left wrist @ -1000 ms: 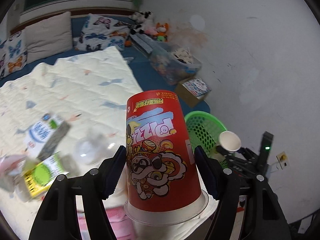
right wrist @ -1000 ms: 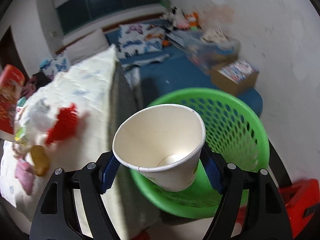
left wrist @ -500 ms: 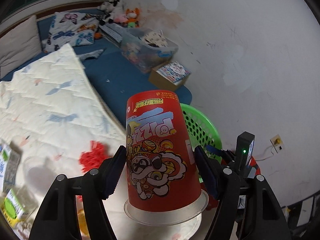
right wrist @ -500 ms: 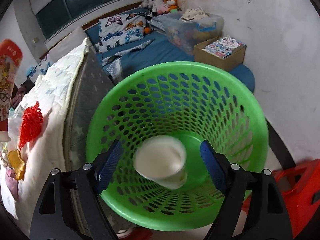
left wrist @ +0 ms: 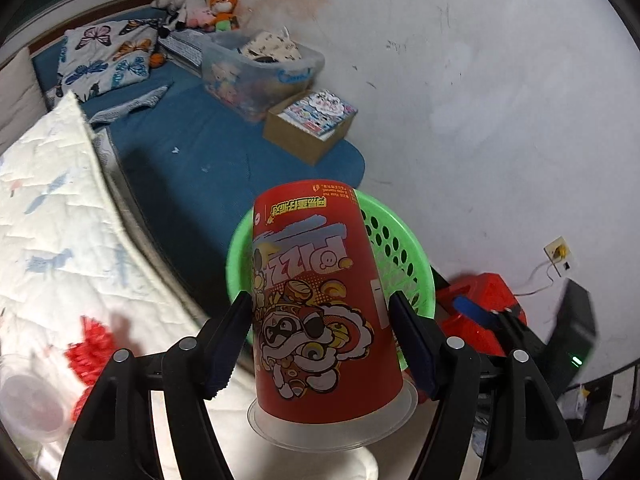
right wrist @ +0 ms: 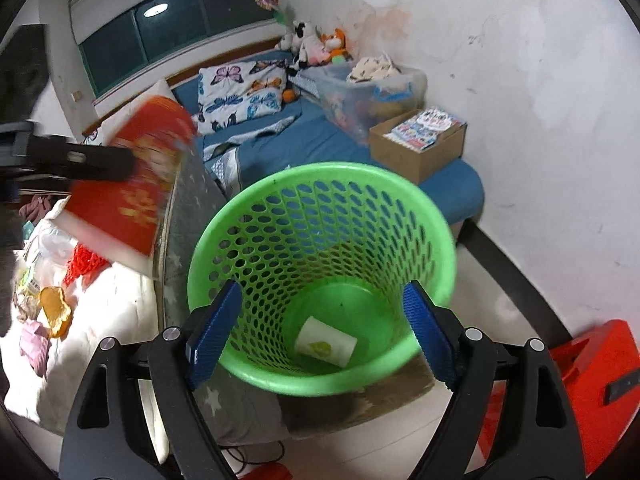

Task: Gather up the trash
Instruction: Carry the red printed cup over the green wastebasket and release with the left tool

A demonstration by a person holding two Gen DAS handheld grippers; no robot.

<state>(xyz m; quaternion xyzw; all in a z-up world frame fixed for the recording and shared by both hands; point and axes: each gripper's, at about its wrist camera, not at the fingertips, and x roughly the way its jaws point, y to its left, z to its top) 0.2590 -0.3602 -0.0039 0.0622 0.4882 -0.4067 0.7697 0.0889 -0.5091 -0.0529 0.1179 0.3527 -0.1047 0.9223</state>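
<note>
My left gripper [left wrist: 320, 336] is shut on an upside-down red printed cup [left wrist: 320, 300] with a clear lid, held in front of the green mesh basket [left wrist: 416, 276]. In the right wrist view that red cup [right wrist: 132, 184] is blurred at the left above the bed edge. My right gripper [right wrist: 320, 328] is open and empty, just above the green basket [right wrist: 256, 216]. A white paper cup [right wrist: 326, 342] lies on its side at the basket's bottom.
A bed with a white quilt [left wrist: 52, 240] holds more trash: a red mesh scrap [left wrist: 90, 354], a clear lid [left wrist: 28, 404], an orange piece [right wrist: 56, 310]. A red stool [right wrist: 592, 384] stands right of the basket. A cardboard box [right wrist: 420, 144] and plastic bin [right wrist: 368, 88] sit behind.
My right gripper opened and the white paper cup dropped into the basket, where it now lies. My left gripper carried the red cup rightward from the bed toward the basket.
</note>
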